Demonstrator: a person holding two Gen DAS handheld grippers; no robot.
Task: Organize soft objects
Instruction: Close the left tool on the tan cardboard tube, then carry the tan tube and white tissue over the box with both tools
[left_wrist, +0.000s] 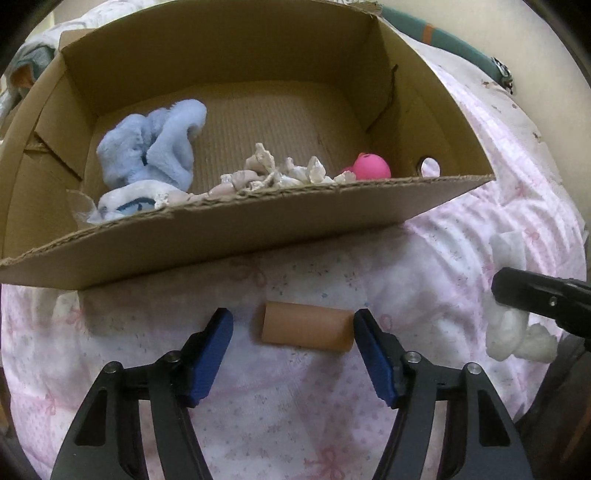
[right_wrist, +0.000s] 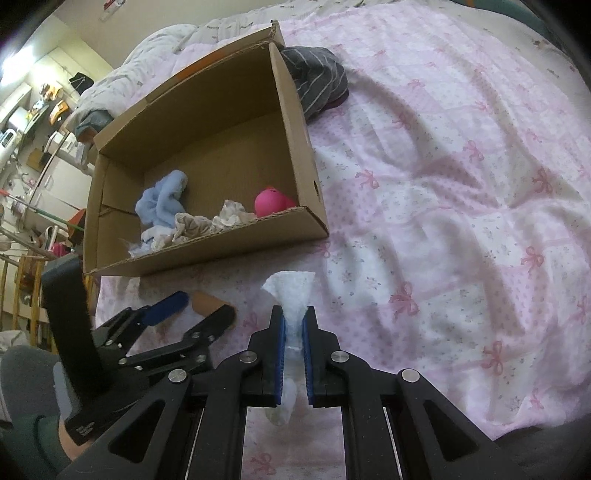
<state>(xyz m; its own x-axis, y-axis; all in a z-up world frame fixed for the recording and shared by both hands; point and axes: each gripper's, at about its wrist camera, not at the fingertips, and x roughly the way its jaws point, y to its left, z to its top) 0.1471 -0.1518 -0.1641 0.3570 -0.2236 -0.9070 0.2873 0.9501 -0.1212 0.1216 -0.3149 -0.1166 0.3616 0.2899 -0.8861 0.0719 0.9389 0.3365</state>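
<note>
A cardboard box lies on the pink bedspread and holds a blue plush cloth, crumpled beige fabric and a pink ball; the box also shows in the right wrist view. My left gripper is open, its fingers on either side of a brown cardboard tube lying on the bed. My right gripper is shut on a white tissue held above the bed; in the left wrist view it sits at the right edge with the white tissue.
A grey striped garment lies behind the box. A pink bow-patterned bedspread stretches to the right. Shelves and room clutter stand far left. A teal strap lies at the back right.
</note>
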